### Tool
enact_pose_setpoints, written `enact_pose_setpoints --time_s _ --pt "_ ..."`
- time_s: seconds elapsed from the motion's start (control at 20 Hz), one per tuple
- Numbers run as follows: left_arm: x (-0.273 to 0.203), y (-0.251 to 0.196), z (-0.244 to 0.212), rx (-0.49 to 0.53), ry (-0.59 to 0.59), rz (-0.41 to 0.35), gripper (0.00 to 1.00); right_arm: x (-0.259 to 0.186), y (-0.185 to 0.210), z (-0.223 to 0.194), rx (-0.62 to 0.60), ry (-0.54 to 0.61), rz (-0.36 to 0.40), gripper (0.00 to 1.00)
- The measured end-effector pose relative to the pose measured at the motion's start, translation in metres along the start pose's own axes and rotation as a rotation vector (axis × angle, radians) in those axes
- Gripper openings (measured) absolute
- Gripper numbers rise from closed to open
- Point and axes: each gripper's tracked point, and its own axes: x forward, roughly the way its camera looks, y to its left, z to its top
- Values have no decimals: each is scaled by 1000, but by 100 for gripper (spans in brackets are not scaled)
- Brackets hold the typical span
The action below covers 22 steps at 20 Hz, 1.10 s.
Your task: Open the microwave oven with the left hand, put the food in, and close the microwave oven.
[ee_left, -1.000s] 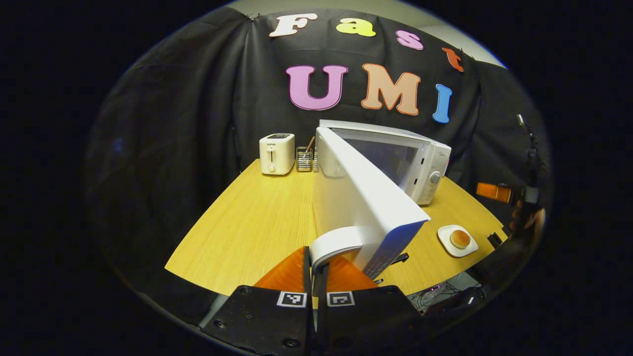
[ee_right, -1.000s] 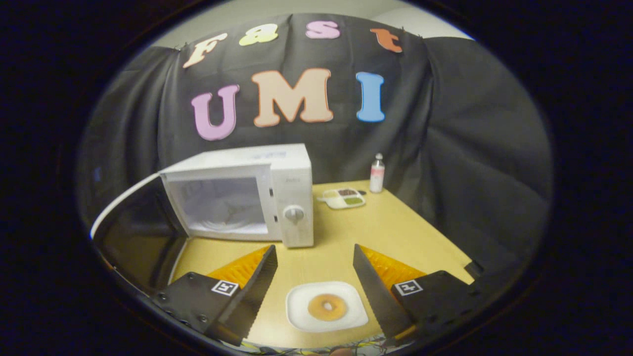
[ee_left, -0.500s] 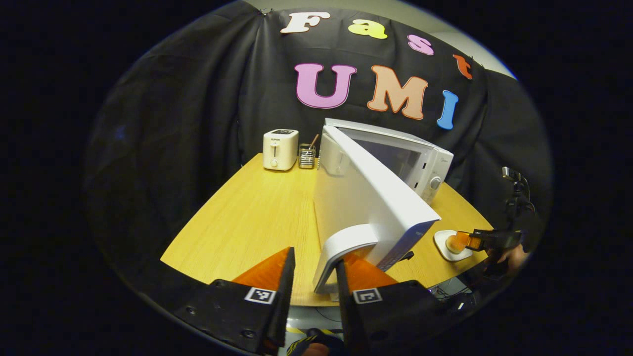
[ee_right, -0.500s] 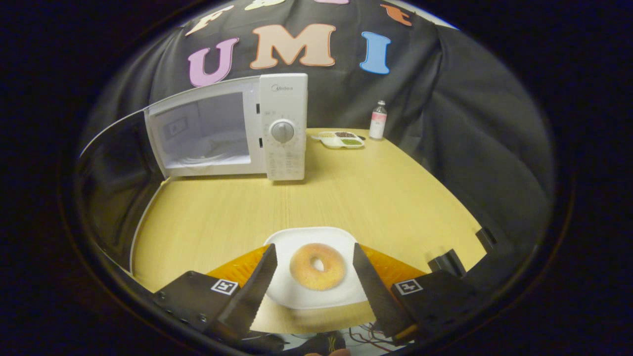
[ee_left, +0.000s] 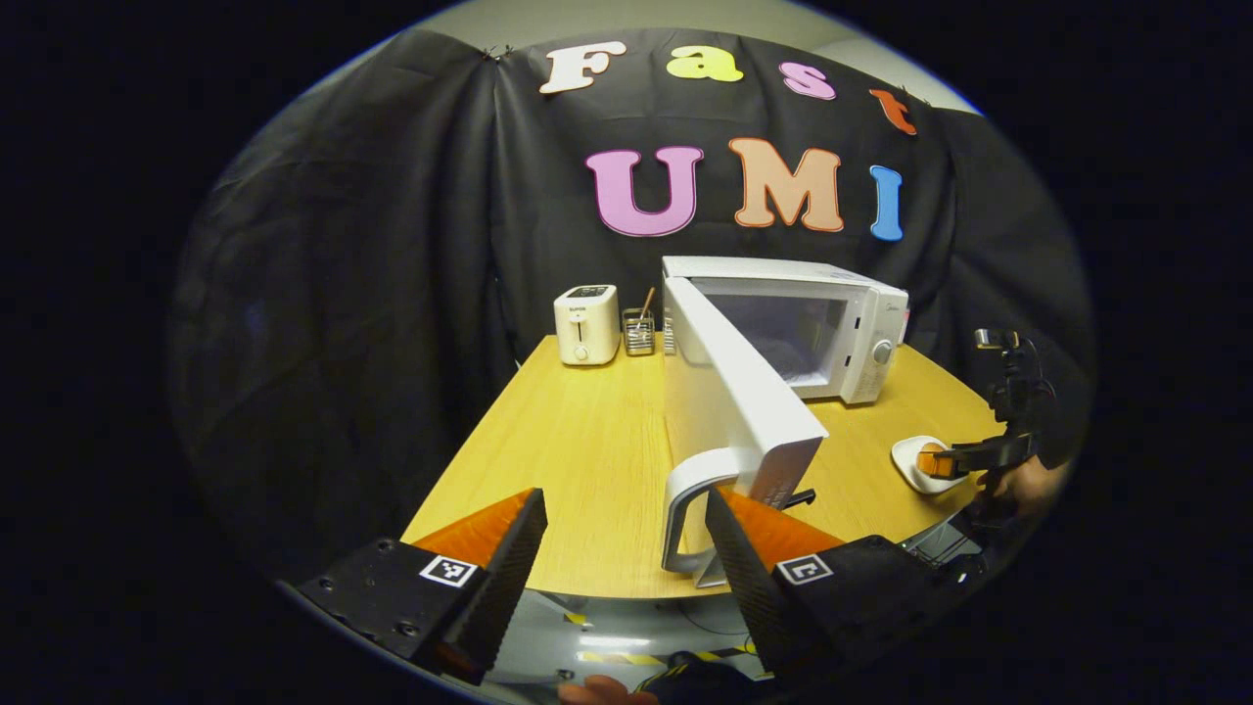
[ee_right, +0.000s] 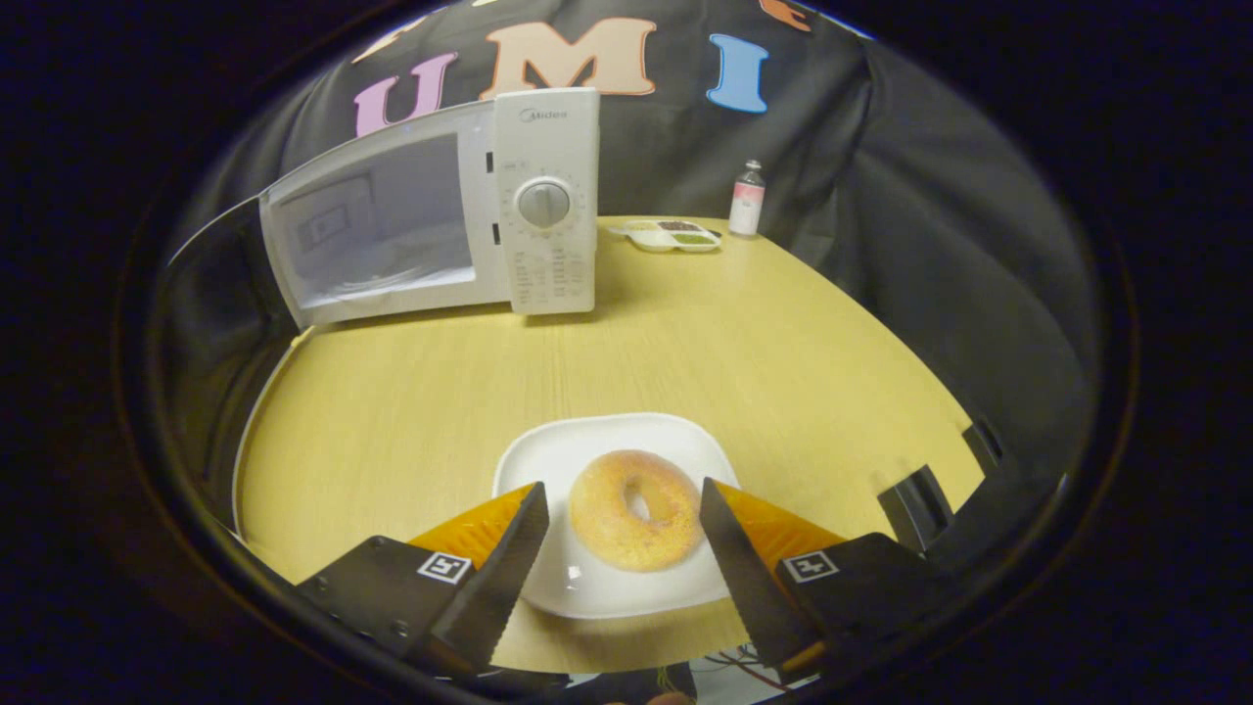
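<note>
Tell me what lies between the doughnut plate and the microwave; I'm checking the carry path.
Bare tabletop, seen in the right gripper view: nothing stands between the plate holding the doughnut and the open microwave.

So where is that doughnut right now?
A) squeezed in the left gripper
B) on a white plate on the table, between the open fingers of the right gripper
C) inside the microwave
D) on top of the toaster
B: the doughnut lies on the white plate on the table, with the right gripper open on either side of it and a gap at each finger.
</note>
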Motion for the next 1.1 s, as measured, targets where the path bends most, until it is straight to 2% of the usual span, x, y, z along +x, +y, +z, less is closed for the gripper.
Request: enact_pose_setpoints --time_s 0.3,0.35,0.45,0.8,1.0,1.1 --pt "-8 14 34 -14 -73 42 93 9 -1 0 28 20 -2 94" --pt "-8 16 36 -14 -78 48 93 8 2 1 31 14 9 98" --pt "-9 18 37 -14 -78 54 93 8 4 5 30 10 25 94" --pt "-4 22 39 -15 -73 62 93 11 11 -2 11 36 32 94" --pt "-1 24 37 -19 -71 65 93 13 10 -3 21 56 36 75" --pt "1 24 39 -15 -73 65 93 12 13 -1 9 59 42 73"
